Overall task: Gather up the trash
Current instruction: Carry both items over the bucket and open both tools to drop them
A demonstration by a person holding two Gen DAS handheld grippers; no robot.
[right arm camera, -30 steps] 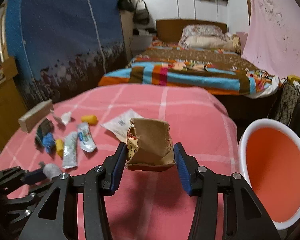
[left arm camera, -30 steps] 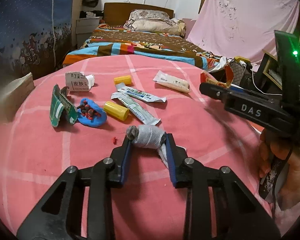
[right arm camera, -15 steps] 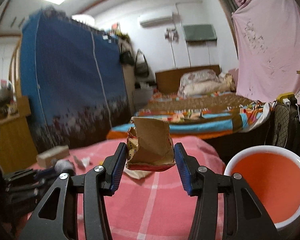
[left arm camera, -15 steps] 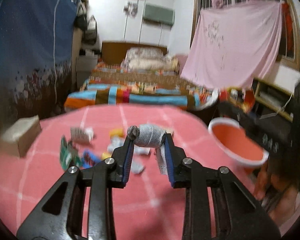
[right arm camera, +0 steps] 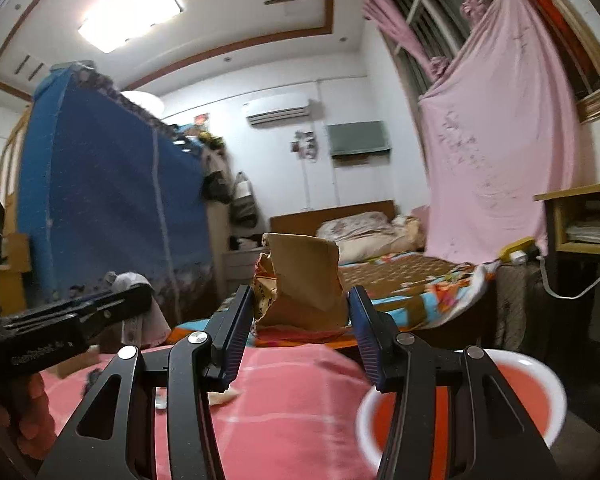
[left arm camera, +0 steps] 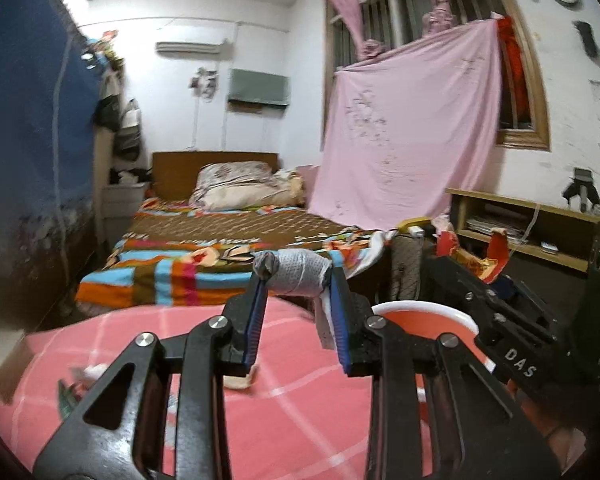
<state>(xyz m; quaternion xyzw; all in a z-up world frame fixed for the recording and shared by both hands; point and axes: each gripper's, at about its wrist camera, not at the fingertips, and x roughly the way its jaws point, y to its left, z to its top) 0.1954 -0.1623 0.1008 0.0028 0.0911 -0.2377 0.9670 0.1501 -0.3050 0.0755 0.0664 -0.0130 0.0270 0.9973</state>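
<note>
Both grippers have swung up and away from the litter; a second ago they pointed down at the pink tablecloth [left arm camera: 284, 420], now they look across the room, level with the bed [left arm camera: 220, 248]. We read this as the carry stage: two pieces picked, heading for the bin.

Left gripper [left arm camera: 298, 280]: clenched on a grey wrapped roll [left arm camera: 296, 276], held crosswise between the blue pads, with a white tail hanging by the right pad. The load sits as it did a second ago, no slip.

Right gripper [right arm camera: 300, 304]: clamped on a torn brown paper packet [right arm camera: 304, 280], upright between the pads, red printed edge at its base. Grip also unchanged.

Container: the white basin with an orange inside [right arm camera: 540, 384] stands off the table edge, low and to the right. In the right wrist view it lies just beneath the right finger; in the left wrist view its rim [left arm camera: 420, 308] shows behind the left gripper's right finger, partly hidden by the other gripper. The part of the interior we can see holds nothing; the rest is covered by the fingers.

Neither piece is over the opening yet, in our judgement. Some scraps remain on the cloth, blurred: a pale piece [left arm camera: 240, 380] near the left finger, others at the left edge we cannot make out.
</note>
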